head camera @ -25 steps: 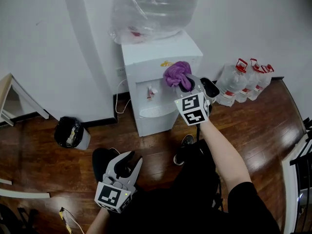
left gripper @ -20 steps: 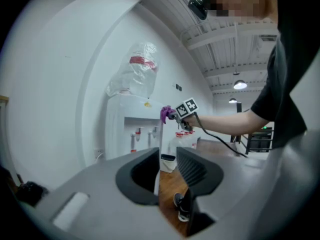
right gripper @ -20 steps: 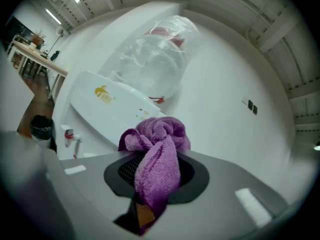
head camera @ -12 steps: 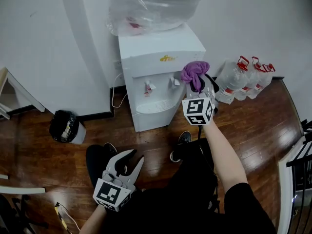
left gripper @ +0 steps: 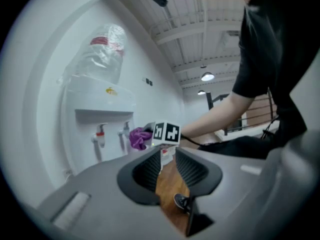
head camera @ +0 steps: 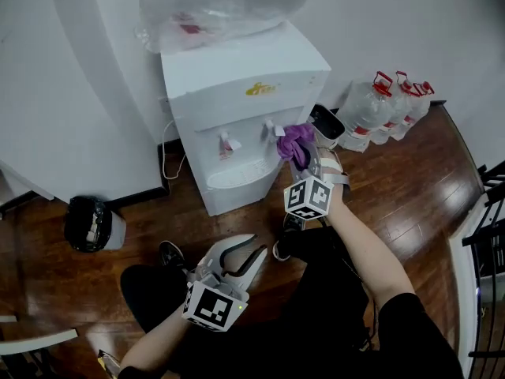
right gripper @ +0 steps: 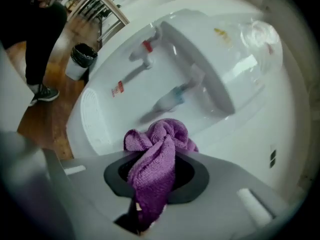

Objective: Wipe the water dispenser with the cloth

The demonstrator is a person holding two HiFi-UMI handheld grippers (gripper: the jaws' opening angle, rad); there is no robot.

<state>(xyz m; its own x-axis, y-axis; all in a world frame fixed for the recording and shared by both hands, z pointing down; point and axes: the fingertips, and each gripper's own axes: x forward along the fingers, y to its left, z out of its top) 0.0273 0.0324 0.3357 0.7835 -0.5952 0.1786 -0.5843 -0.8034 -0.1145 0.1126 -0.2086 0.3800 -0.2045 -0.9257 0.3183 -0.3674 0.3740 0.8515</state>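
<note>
right gripper point(right gripper: 156, 180) clamped on the purple cloth point(right gripper: 159, 144), which i hold at the tap recess of the water dispenser point(head camera: 237, 85), contact unclear; left gripper point(left gripper: 168, 158) empty, jaws slightly apart; i judge the wiping barely begun, most panels left.

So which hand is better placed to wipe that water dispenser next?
Right: the right hand-held gripper is shut on the purple cloth, beside the taps of the water dispenser. The left hand-held gripper is open and empty, lower and farther away.
</note>
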